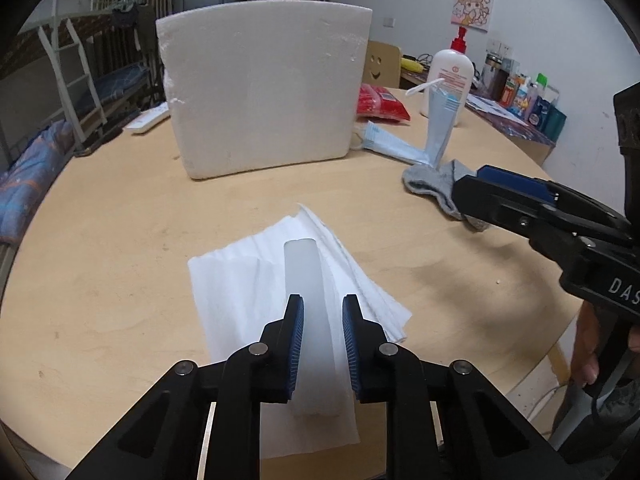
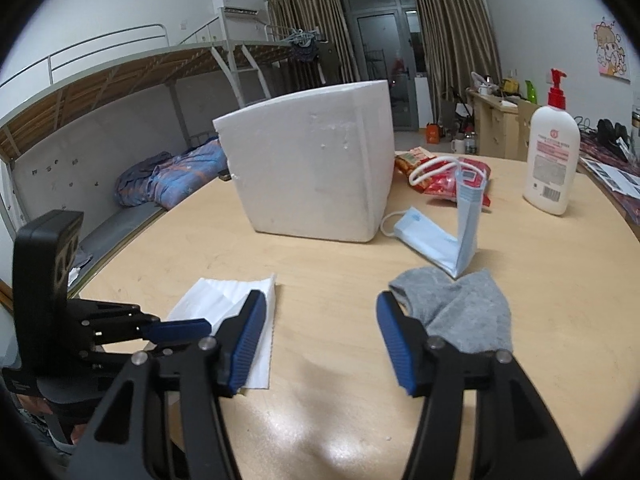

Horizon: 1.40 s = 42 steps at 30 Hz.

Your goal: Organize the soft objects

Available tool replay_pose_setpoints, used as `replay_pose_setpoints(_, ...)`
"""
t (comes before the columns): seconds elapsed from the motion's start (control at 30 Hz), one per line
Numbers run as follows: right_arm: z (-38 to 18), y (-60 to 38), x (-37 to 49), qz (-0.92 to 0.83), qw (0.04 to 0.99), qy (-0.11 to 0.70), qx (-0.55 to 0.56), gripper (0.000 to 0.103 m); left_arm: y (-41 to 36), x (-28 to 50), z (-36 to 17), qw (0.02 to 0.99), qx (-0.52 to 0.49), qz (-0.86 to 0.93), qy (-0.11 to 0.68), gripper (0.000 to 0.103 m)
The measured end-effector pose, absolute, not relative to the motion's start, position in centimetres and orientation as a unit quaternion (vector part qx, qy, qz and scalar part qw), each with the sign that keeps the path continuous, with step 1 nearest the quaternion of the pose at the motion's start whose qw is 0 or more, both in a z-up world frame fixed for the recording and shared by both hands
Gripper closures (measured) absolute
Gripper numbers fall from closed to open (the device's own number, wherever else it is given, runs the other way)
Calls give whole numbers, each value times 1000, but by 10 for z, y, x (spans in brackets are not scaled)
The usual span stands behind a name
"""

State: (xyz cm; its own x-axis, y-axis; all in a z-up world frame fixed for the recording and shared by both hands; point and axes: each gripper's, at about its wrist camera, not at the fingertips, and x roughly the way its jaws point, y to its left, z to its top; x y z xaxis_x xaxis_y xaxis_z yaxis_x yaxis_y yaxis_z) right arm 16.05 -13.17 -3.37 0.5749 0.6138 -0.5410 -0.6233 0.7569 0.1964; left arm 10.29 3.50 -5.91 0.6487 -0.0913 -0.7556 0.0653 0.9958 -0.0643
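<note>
You're in a white-walled dorm room: metal bunk bed (image 2: 120, 80) along the wall, olive curtains (image 2: 452, 20) flanking a dark glass door (image 2: 380, 40).

I see a pale wooden table (image 2: 340, 360), smooth with a soft sheen. On it, a matt, grainy white foam box (image 2: 312, 164); nearer me, crinkled paper tissues (image 1: 248, 292); right of the box, a knitted grey sock (image 2: 468, 312) (fuzzy cloth) and a glossy plastic bottle (image 2: 552, 160).

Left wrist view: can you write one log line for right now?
left hand-held gripper: open above tissue stack | right hand-held gripper: open, by grey sock | foam box: upright
</note>
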Motion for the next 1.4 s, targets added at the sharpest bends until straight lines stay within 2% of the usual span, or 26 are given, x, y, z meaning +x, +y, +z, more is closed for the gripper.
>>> replay_pose_setpoints(0.3,-33,-136,158,349,889,297,-7,41,33,104,-63,906,-7,-42,422,82)
replay_pose_setpoints(0.43,-32,-139,159,343,891,298,-4,41,39,106,-62,905,-19,-43,422,91)
replay_pose_setpoints(0.5,-31,-141,159,343,891,297,-2,41,38,105,-58,907,-14,-44,418,101)
replay_pose_setpoints(1.23,-34,-137,156,346,889,300,-7,40,28,101,-60,911,24,-45,410,100)
replay_pose_setpoints(1.33,-33,-137,155,345,889,299,-7,40,29,100,-59,912,21,-42,406,90)
replay_pose_setpoints(1.4,-32,-138,155,344,890,298,-5,40,32,100,-57,914,10,-44,402,65)
